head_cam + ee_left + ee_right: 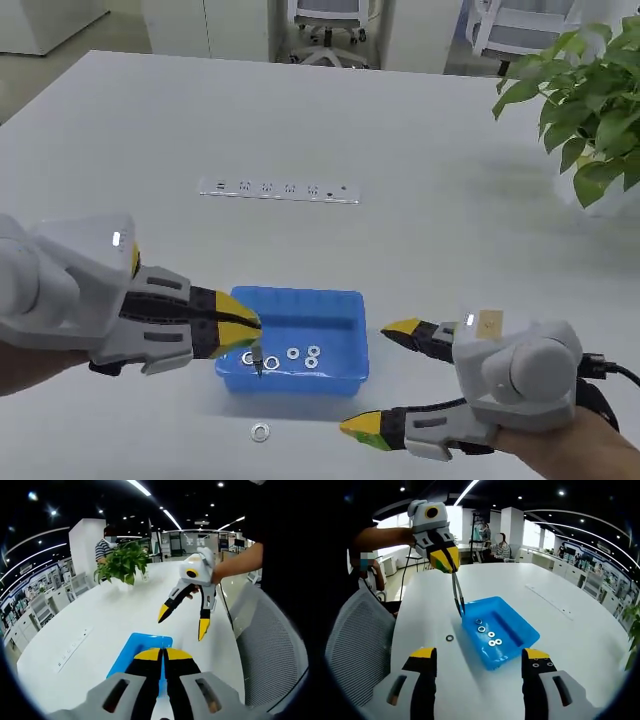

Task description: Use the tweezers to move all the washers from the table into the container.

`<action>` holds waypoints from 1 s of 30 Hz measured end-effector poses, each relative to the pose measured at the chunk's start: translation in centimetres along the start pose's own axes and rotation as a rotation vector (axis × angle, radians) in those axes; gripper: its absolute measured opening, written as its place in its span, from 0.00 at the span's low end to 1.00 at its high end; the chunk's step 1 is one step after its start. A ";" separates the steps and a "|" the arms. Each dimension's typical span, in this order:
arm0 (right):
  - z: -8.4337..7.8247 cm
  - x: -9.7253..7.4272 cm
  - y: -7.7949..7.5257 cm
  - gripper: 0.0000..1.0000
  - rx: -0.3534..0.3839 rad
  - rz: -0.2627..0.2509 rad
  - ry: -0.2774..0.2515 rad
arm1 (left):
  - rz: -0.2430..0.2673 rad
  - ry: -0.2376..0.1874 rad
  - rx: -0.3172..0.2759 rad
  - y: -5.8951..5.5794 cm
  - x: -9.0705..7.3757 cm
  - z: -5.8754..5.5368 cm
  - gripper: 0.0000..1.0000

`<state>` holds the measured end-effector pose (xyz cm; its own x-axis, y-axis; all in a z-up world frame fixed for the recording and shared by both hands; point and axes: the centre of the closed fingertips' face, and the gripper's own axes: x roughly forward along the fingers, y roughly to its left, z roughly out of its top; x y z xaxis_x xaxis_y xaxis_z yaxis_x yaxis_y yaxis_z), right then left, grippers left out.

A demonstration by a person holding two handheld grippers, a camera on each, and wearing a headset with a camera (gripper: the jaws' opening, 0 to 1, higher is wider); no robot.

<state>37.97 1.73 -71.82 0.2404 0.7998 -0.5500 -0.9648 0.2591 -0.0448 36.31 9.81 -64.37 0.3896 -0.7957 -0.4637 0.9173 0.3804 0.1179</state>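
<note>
Pickup of remaining washer next, probably: small silver metal ring washer (261, 432) on white tabletop (300, 130) just before blue plastic tray (300, 295), others inside. Thin metal tweezers (457, 594) clamped in left gripper (245, 325), tips at tray's near wall. Right gripper (380, 378) spread wide, empty. Lift clear, straddle ring's edge, squeeze gently.

The left gripper (245, 328) sits at 8 o'clock in the head view. Its yellow-tipped jaws are pressed together and point toward 4 o'clock, pinching the tweezers (457, 592), which hang down from the tips. The right gripper (375, 380) sits at 5 o'clock with its jaws spread wide apart, aimed toward 9 o'clock and holding nothing. In the left gripper view a bare forearm (235, 562) runs back from the right gripper toward 2 o'clock
</note>
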 end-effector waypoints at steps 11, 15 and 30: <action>-0.3 -0.4 0.8 0.84 0.040 0.011 -0.027 | -0.024 -0.005 0.003 -1.1 0.3 -0.2 0.05; -0.6 -0.5 0.8 0.90 0.055 0.004 -0.028 | -0.036 -0.007 0.001 -1.7 0.5 -0.4 0.05; -1.1 -0.8 1.3 1.00 0.058 -0.007 -0.038 | -0.075 0.001 0.007 -3.2 1.1 -1.6 0.05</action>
<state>36.46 0.83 -72.37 0.2517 0.8178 -0.5175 -0.9556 0.2946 0.0008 33.67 8.49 -66.65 0.3194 -0.8214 -0.4725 0.9445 0.3162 0.0887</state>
